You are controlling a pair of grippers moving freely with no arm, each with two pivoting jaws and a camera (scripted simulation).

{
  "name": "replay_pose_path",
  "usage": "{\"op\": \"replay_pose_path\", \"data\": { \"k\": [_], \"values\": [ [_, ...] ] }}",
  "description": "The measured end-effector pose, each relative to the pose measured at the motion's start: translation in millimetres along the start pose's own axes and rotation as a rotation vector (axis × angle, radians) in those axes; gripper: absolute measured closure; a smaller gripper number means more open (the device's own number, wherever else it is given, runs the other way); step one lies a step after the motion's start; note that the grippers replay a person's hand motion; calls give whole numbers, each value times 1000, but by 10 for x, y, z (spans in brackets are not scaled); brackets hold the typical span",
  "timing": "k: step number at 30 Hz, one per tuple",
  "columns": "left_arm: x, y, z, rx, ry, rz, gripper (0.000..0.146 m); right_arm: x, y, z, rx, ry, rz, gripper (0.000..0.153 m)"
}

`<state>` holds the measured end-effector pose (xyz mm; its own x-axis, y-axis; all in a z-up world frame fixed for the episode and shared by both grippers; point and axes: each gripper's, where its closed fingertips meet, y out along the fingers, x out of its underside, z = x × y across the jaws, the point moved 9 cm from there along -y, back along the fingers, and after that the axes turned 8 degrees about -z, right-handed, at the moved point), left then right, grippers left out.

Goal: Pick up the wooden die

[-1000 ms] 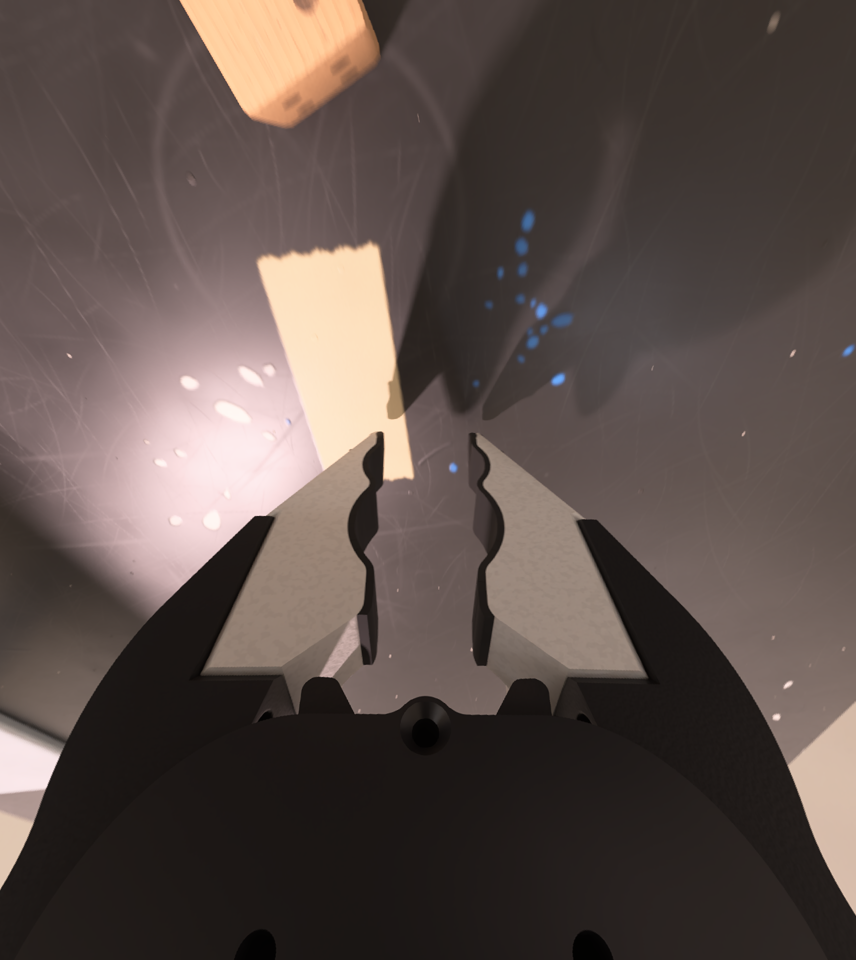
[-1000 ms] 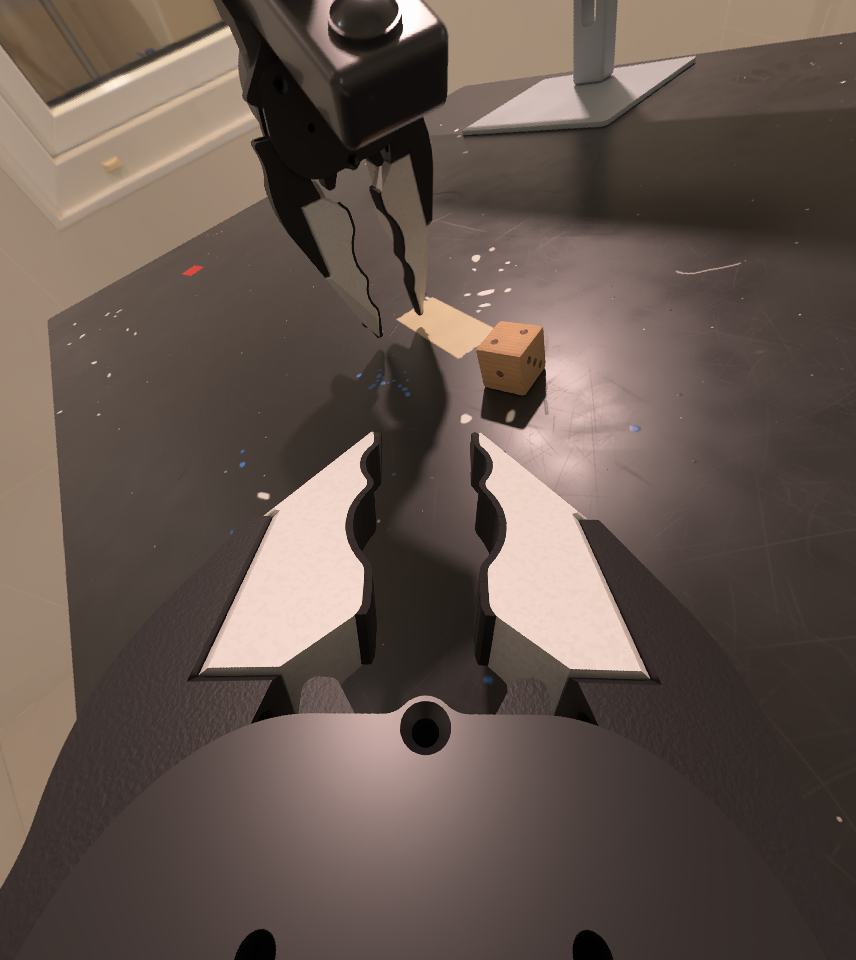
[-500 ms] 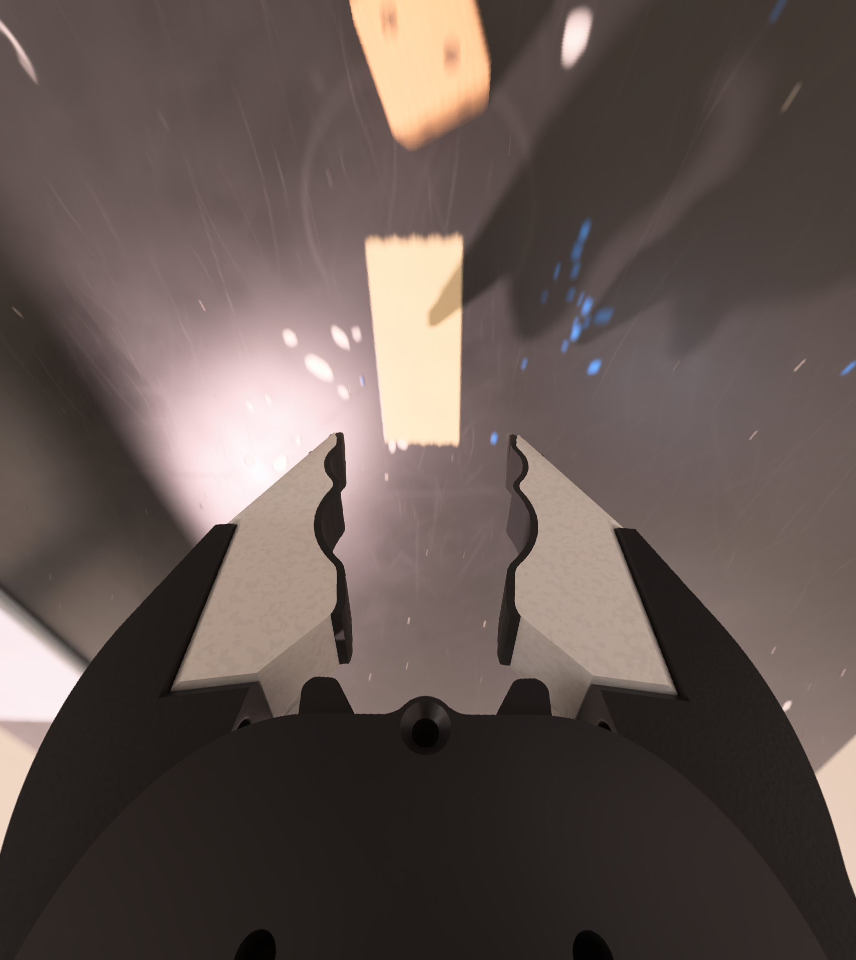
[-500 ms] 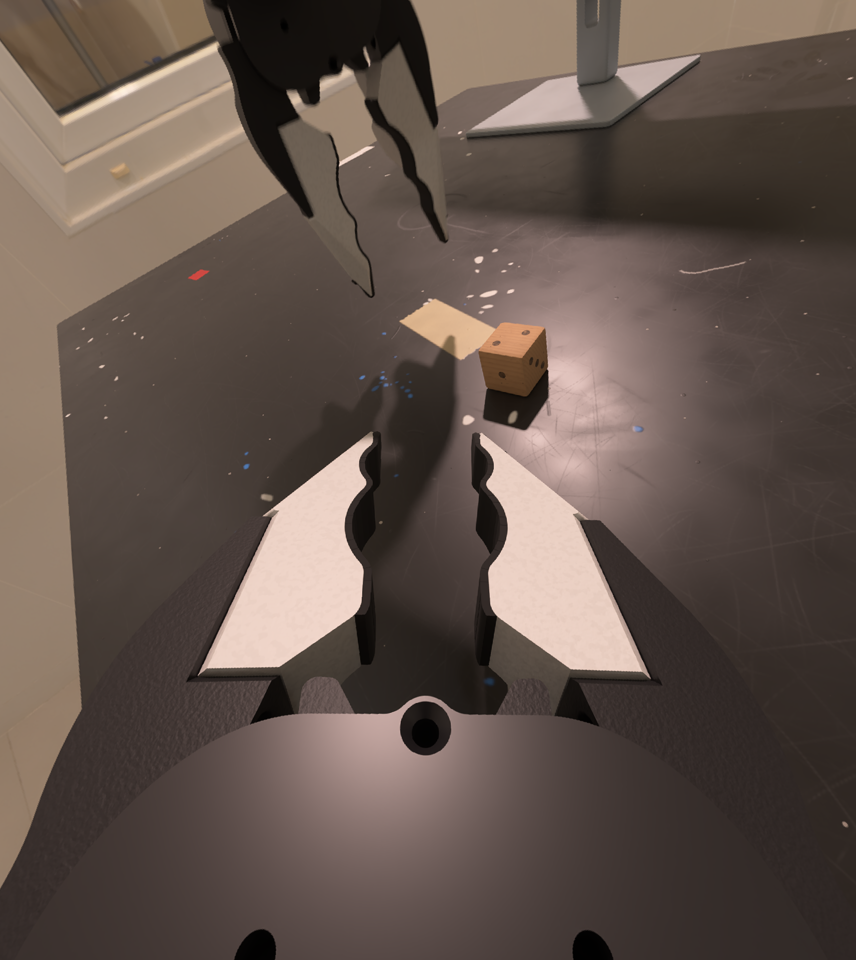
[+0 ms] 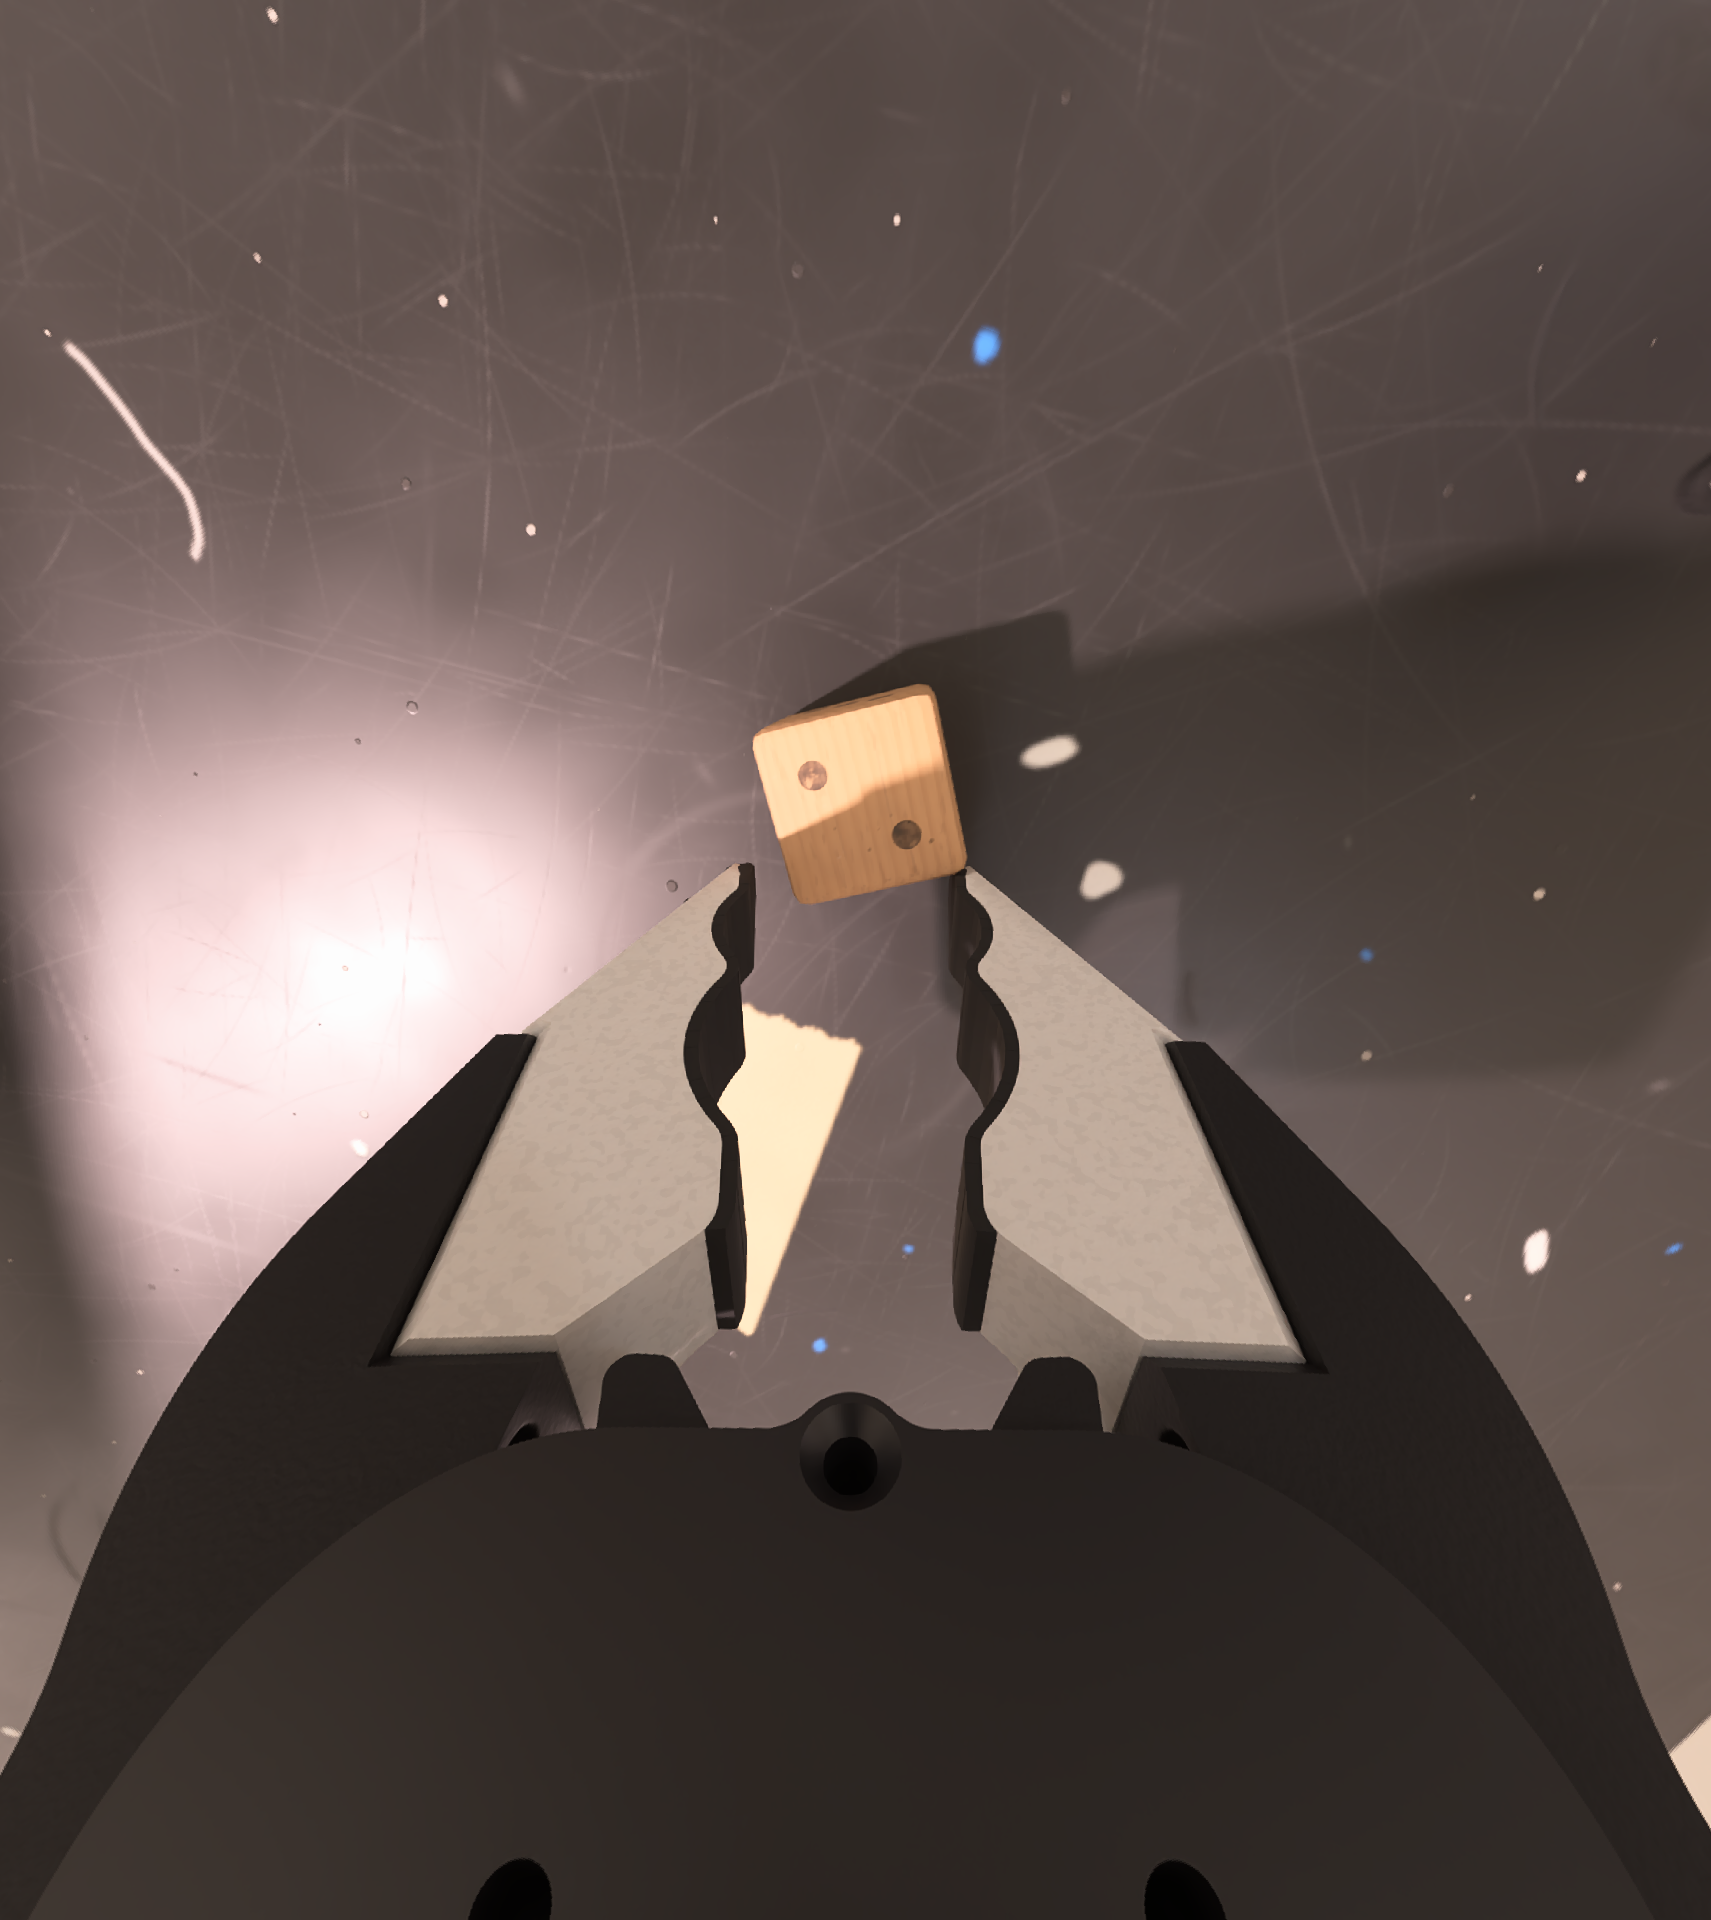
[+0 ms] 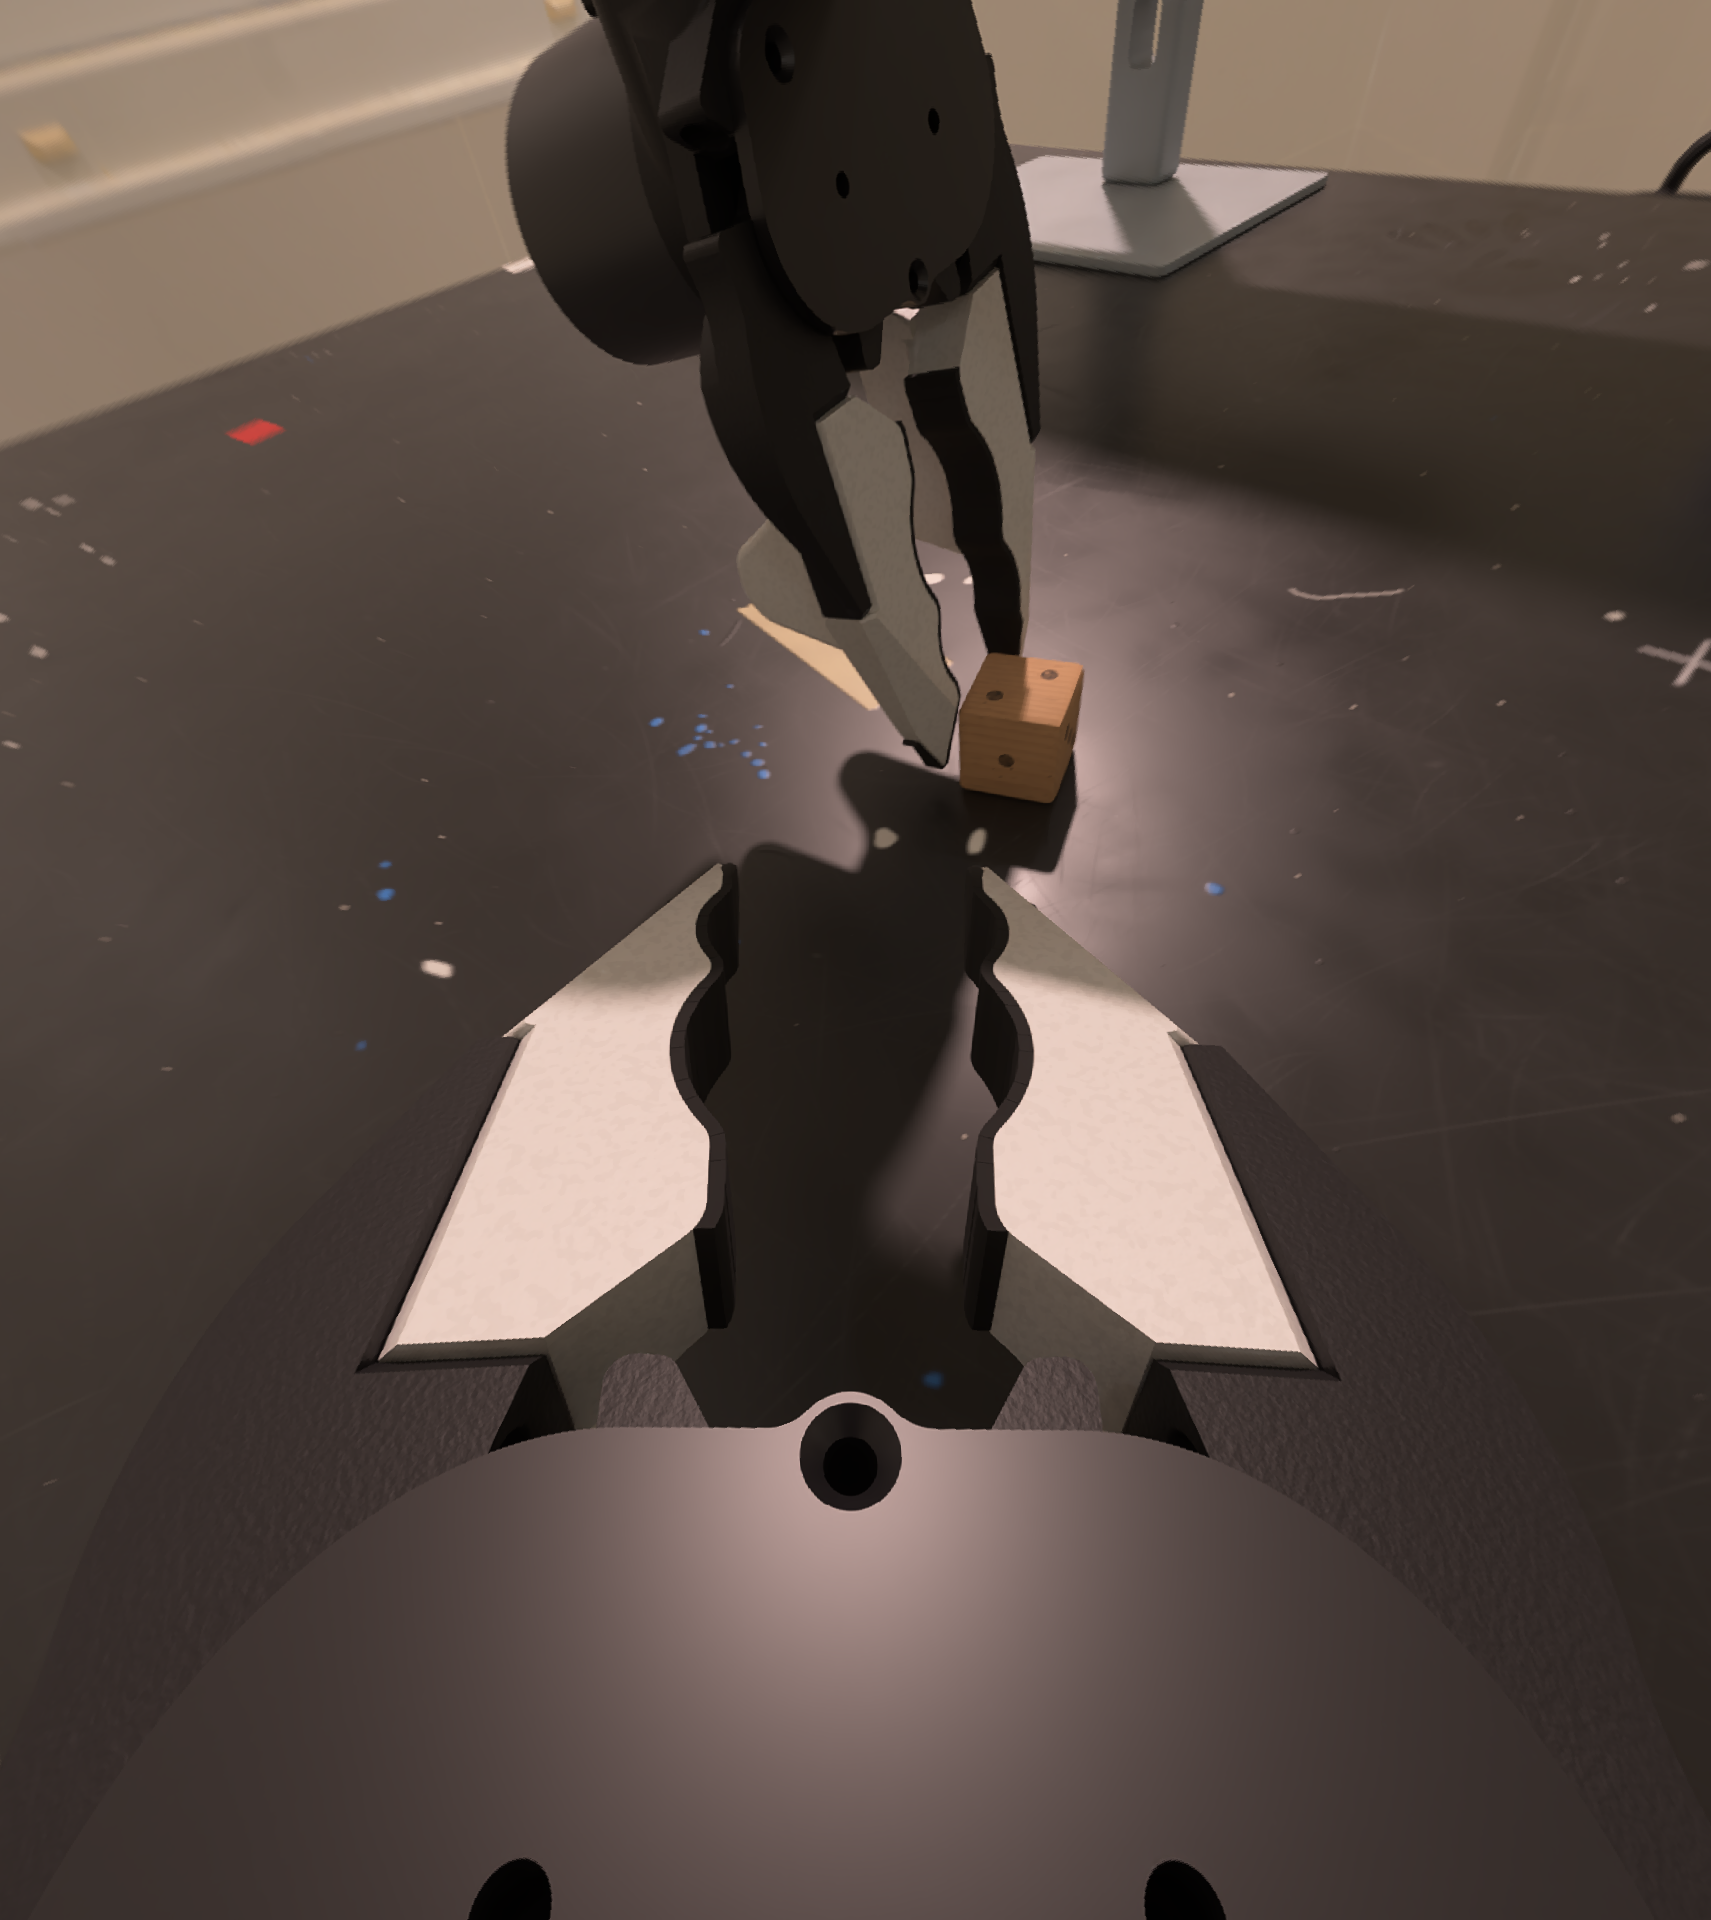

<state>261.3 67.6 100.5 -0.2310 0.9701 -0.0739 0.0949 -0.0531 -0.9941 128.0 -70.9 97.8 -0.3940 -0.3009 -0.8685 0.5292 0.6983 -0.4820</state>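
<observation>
The wooden die [image 5: 859, 795] sits on the dark scratched table, two pips on its top face. My left gripper [image 5: 853, 878] is open and points down at it, fingertips level with the die's near edge, one at each side. In the right wrist view the left gripper [image 6: 970, 698] stands low over the die [image 6: 1022, 743], one finger [image 6: 898, 644] against its left side and the other behind it. I cannot tell if they touch. My right gripper [image 6: 856, 878] is open and empty, hovering short of the die.
A tan tape patch [image 5: 789, 1143] lies on the table [image 6: 1453, 987] under the left gripper. A grey monitor stand [image 6: 1163, 177] is at the back, and a small red mark [image 6: 256, 431] at the left. The table edge runs along the left.
The left gripper opened wider, swung over the tape patch and came down to the die, which moved from the top of its view to its fingertips. The right gripper shifted slightly closer.
</observation>
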Motion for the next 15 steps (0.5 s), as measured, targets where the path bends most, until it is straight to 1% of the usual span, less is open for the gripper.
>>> {"op": "replay_pose_path", "data": {
  "k": [4,5,7,9,12,15],
  "values": [
    [-2,-8,52,1,-49,50,112,-37,69,27,73,-72,-20,98],
    [2,-26,62,9,-70,71,114,-45,87,42,90,-84,-26,94],
    [13,-77,89,62,-139,135,114,-58,131,84,132,-106,-51,82],
    [21,-138,144,91,-172,189,114,-82,178,124,172,-118,-66,71],
    [25,-253,273,100,-198,254,114,-112,261,203,218,-87,-86,51],
    [29,-347,374,100,-235,311,114,-138,350,297,196,-25,-138,33]
  ]
}}
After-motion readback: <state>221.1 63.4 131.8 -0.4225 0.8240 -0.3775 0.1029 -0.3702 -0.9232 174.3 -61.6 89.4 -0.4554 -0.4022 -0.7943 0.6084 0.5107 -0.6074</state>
